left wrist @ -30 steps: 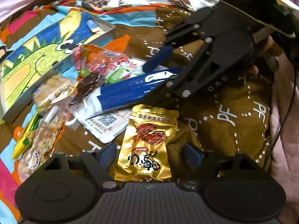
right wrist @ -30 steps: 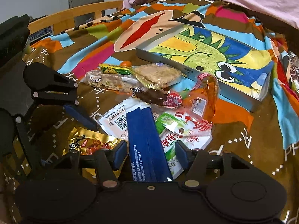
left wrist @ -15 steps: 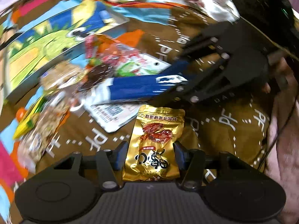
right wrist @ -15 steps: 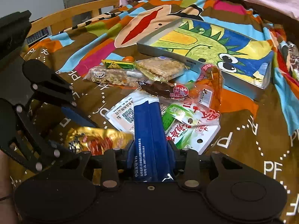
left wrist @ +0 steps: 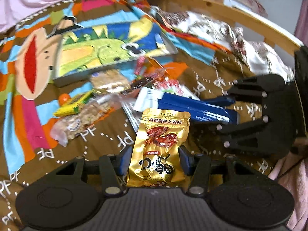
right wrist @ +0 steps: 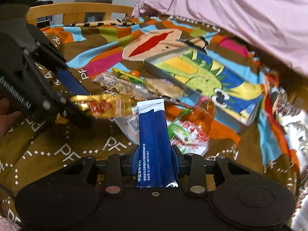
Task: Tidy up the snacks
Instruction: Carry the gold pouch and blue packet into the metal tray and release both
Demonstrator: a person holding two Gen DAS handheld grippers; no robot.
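The left gripper (left wrist: 154, 160) has its jaws clamped on a gold snack pouch (left wrist: 159, 146), lifted clear of the patterned bedspread (left wrist: 107, 140). The right gripper (right wrist: 155, 160) has its jaws clamped on a long blue packet (right wrist: 154, 140), near the snack pile (right wrist: 146, 88) beside the dinosaur-print box (right wrist: 202, 73).

a glossy gold foil pouch (left wrist: 159, 146) and a smooth blue plastic packet (right wrist: 154, 134) are seen on matt printed cloth (left wrist: 96, 140); wood rail (right wrist: 77, 11) behind.

Snack pile (left wrist: 115, 96) crowding mid-blanket, grey box (left wrist: 107, 46) behind; bare brown blanket (right wrist: 63, 150) open near both grippers
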